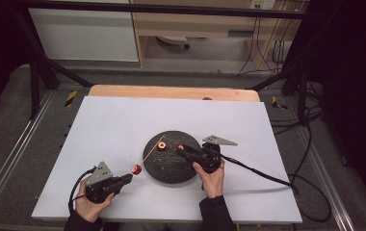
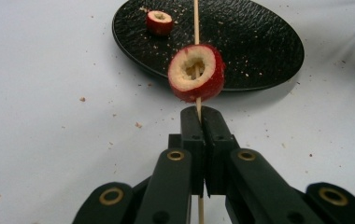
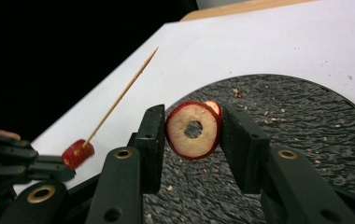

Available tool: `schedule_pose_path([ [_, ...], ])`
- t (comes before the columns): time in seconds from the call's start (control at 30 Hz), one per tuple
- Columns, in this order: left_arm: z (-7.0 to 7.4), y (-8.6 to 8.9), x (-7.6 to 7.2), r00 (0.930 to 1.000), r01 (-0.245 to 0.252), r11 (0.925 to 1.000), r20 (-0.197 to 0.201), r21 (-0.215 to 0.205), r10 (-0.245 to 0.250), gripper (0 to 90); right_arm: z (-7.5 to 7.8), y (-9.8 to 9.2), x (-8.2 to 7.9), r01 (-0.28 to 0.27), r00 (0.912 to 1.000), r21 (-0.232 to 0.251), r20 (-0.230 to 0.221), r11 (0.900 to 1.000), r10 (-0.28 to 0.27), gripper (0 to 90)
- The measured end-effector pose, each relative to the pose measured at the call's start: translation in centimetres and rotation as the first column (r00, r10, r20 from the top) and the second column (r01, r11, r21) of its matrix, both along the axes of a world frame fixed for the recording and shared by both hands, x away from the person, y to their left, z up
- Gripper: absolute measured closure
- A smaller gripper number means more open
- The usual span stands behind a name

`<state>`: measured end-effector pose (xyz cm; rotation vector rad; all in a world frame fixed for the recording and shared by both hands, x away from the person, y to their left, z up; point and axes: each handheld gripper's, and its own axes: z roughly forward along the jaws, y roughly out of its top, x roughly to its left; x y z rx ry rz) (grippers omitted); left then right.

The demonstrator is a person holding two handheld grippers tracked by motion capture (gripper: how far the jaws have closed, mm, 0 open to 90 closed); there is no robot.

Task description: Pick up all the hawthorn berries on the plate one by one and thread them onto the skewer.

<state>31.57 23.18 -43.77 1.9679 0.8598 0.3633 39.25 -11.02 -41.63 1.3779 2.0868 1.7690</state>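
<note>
My left tongs (image 2: 199, 122), nearest me and short of the plate (image 1: 171, 168), are clamped shut on a skewer (image 2: 196, 21) that already carries one slice (image 2: 196, 73) just above the jaws. The skewer's point slants out over the plate's near-left rim. My right tongs (image 3: 193, 133) hang over the plate's right half, pinching a second slice (image 3: 193, 129) by its rind, its hole facing the camera. A third slice (image 1: 162, 146) lies on the plate's far side.

The risk, I judge, is the point missing that hole: it could split the soft ring or push it out of the jaws onto the crumbs. A thin skewer held only at its base may also bend or swivel.

Beyond the plate the white table (image 1: 123, 120) lies bare to its far wooden edge (image 1: 171, 92), leaving open room on both sides.
</note>
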Motion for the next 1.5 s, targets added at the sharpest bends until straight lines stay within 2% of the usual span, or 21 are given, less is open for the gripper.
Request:
schedule_pose_path([
  [0.27, 0.1, -0.5, -0.4, 0.9998, 0.014, 0.9999, 0.015, -0.008, -0.013, 88.2, -0.2, 0.4, -1.0, 0.05, 0.9968, 0.103, 0.057, 0.993, -0.056, 61.4],
  [0.37, 0.2, -0.5, -0.4, 0.9998, 0.01, 0.9999, 0.019, -0.012, -0.01, 88.2, -0.1, 0.6, -1.3, 0.064, 0.9955, 0.141, 0.06, 0.988, -0.073, 61.4],
  [0.5, 0.1, -0.7, -0.5, 0.9997, 0.008, 0.9998, 0.021, -0.016, -0.008, 88.2, -0.2, 0.5, -1.4, 0.077, 0.9934, 0.161, 0.072, 0.984, -0.089, 61.4],
  [0.6, 0.2, -0.9, -0.6, 0.9996, 0.009, 0.9998, 0.028, -0.019, -0.009, 88.2, -0.3, 0.6, -1.3, 0.085, 0.9936, 0.184, 0.058, 0.979, -0.097, 61.4],
  [0.77, 0.3, -1.2, -0.6, 0.9993, 0.001, 0.9997, 0.036, -0.025, 0.0, 88.2, -0.1, 0.7, -1.1, 0.106, 0.9907, 0.235, 0.058, 0.966, -0.123, 61.4],
  [1.07, 0.5, -2.1, -0.6, 0.9983, -0.011, 0.9993, 0.057, -0.037, 0.014, 88.2, 0.4, 0.5, 0.0, 0.158, 0.9817, 0.291, 0.056, 0.943, -0.182, 61.4],
  [1.23, 0.6, -2.8, -0.6, 0.9978, -0.006, 0.9993, 0.066, -0.036, 0.008, 88.2, 1.0, 0.2, 0.5, 0.181, 0.9756, 0.34, 0.057, 0.923, -0.212, 61.4],
  [1.4, 0.8, -3.6, -0.6, 0.9971, 0.001, 0.9993, 0.076, -0.038, 0.002, 88.2, 1.4, 0.0, 1.0, 0.206, 0.9707, 0.373, 0.039, 0.905, -0.237, 61.4],
  [1.5, 0.9, -4.1, -0.6, 0.997, 0.008, 0.9993, 0.077, -0.037, -0.005, 88.2, 1.5, -0.1, 1.3, 0.218, 0.9655, 0.384, 0.049, 0.897, -0.256, 61.4],
])
